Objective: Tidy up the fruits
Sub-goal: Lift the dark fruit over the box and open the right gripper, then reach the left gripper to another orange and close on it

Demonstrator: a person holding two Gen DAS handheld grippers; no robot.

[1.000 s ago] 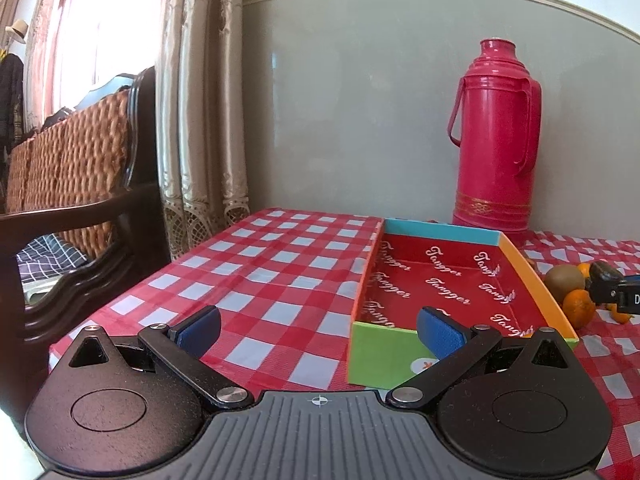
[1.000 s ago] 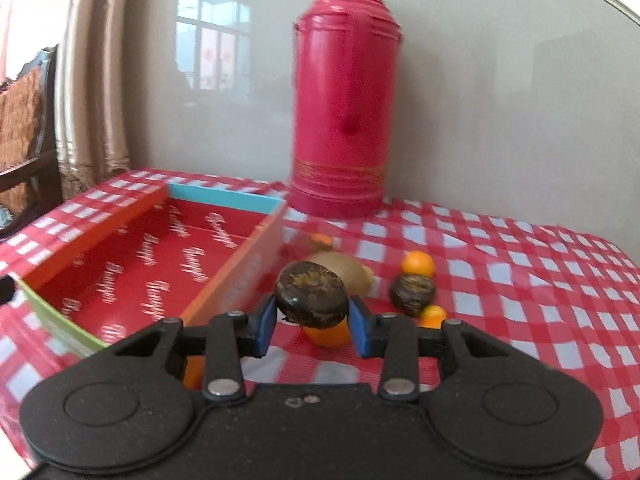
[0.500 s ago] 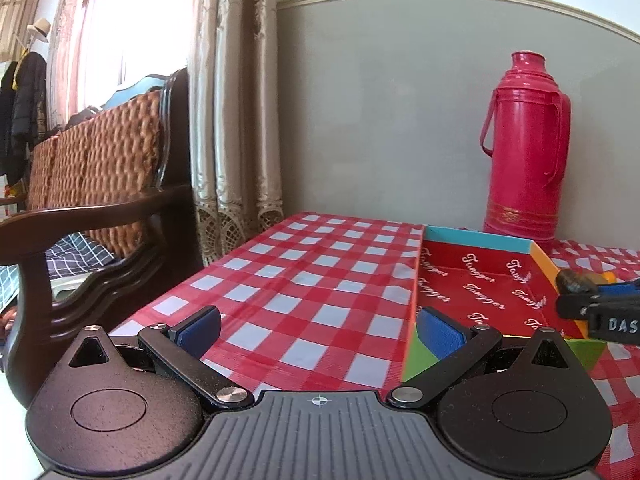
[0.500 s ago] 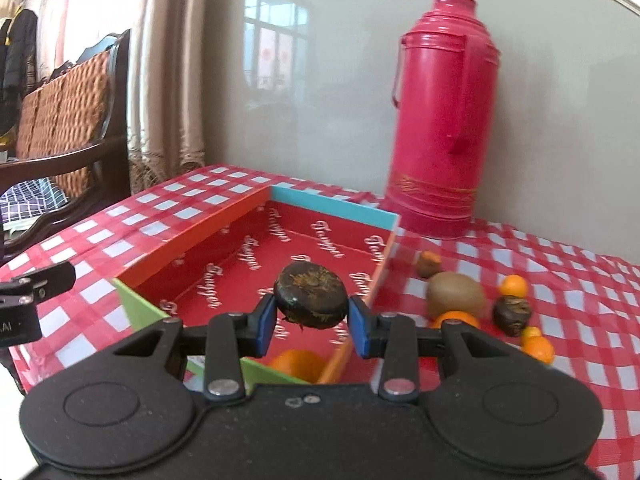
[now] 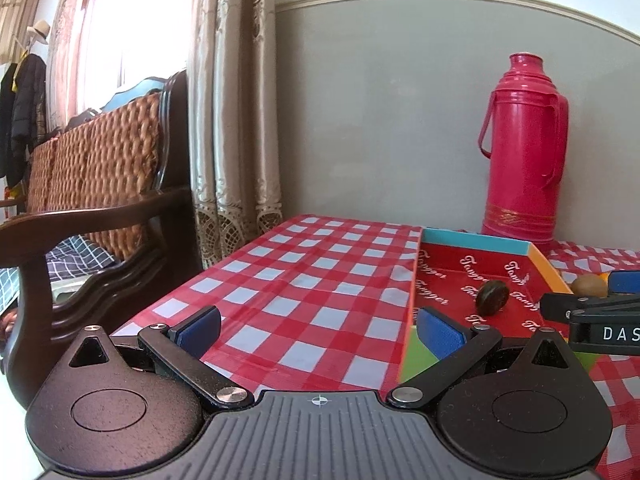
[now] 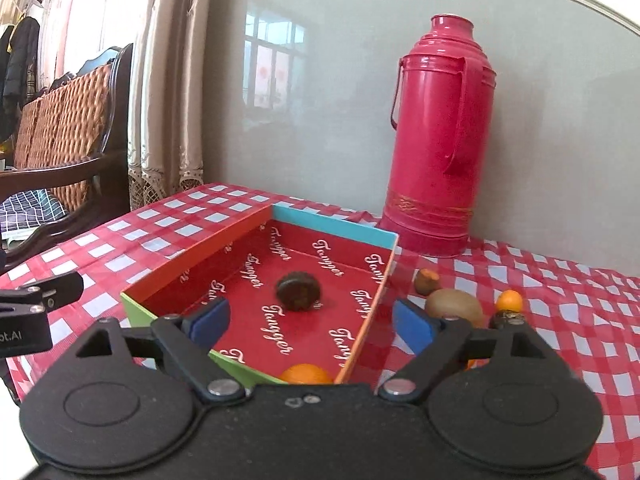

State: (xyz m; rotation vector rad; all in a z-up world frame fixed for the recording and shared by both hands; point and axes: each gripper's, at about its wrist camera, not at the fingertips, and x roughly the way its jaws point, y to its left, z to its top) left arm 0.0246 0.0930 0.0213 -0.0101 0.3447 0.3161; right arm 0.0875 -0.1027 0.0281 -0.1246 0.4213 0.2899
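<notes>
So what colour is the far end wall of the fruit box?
Light blue. The far end wall of the box shows best in the right wrist view.

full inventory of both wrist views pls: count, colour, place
box: 1, red inside, multicoloured walls, on table
dark fruit: 1, brown-black, mid box
orange: 1, in box, near corner
kiwi: 1, brown, right of box
small orange: 1, right of kiwi
brown fruit: 1, behind kiwi
thermos: 1, pink, behind box
tablecloth: 1, red-white check
chair: 1, dark wood, wicker, left
curtain: beige, left
left claw: open, empty
right claw: open, empty
</notes>
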